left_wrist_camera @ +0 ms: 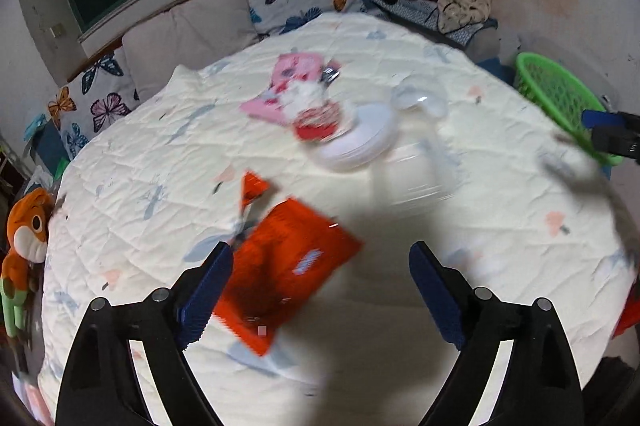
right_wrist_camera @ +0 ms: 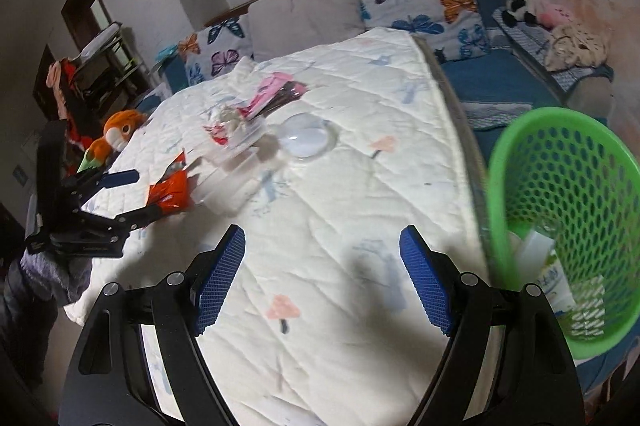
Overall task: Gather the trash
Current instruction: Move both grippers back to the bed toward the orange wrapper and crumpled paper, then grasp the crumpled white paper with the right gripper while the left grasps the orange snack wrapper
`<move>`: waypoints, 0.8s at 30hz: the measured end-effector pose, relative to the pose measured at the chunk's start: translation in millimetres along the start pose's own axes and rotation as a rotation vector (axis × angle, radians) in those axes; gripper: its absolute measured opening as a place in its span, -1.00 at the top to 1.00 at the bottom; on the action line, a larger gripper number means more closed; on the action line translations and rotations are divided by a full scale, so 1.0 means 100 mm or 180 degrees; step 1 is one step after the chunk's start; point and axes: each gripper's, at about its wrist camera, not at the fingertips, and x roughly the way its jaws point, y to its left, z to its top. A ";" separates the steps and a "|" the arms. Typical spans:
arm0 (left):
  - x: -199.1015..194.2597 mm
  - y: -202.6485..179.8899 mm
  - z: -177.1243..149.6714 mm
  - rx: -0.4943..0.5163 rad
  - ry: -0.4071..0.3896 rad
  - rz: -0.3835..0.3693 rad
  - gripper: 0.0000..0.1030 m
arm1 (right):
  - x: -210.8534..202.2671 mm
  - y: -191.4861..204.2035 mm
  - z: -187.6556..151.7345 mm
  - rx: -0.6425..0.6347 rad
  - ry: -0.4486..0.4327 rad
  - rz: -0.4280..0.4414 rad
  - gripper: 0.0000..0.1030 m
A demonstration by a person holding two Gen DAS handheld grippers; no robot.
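Left tongs (left_wrist_camera: 320,258) spread wide, pinching nothing, hovering low over the bed (left_wrist_camera: 460,226). Orange wrapper (left_wrist_camera: 288,266) flat on the quilt just ahead, partly between the two blue pads but shifted toward the left finger (left_wrist_camera: 208,290), which overlaps its edge in the left wrist view; impossible to say whether touching or only above it. Long axis of the wrapper diagonal, from the near left corner up to the far right, so not square to the gap of the tongs. Smaller orange scrap (left_wrist_camera: 252,185) just beyond it, apart. Motion blur on all of this, so edges uncertain.

Right tongs (right_wrist_camera: 322,254) also spread, empty, over a bare part of the quilt, well apart from the orange wrapper (right_wrist_camera: 170,191), which lies far to the left in the right wrist view, directly at the left tongs (right_wrist_camera: 128,195). Green basket (right_wrist_camera: 560,185) just beside the right tongs, off the edge of the bed, with some packets already inside.

Judgement: left side clearly nearer to the wrapper, right side nearer to the basket. Probably a small shift to the left and a slight turn needed before closing, to centre the wrapper and pinch across its short side. More trash farther up the bed: pink packet (left_wrist_camera: 288,85), white round lid (left_wrist_camera: 360,141), clear plastic dome (left_wrist_camera: 420,101).
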 end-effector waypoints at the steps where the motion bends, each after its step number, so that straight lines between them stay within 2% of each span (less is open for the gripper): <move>1: 0.03 0.05 -0.01 0.0016 0.0030 -0.0035 -0.68 | 0.04 0.05 0.02 -0.0025 0.0026 0.0015 -0.55; 13: 0.29 0.35 0.00 0.0195 0.0166 -0.0273 -0.69 | 0.58 0.52 0.32 -0.0091 0.0341 0.0328 -0.55; 24: 0.47 0.42 -0.07 0.0111 0.0195 -0.0454 -0.69 | 0.99 0.77 0.60 -0.0142 0.0453 0.0215 -0.54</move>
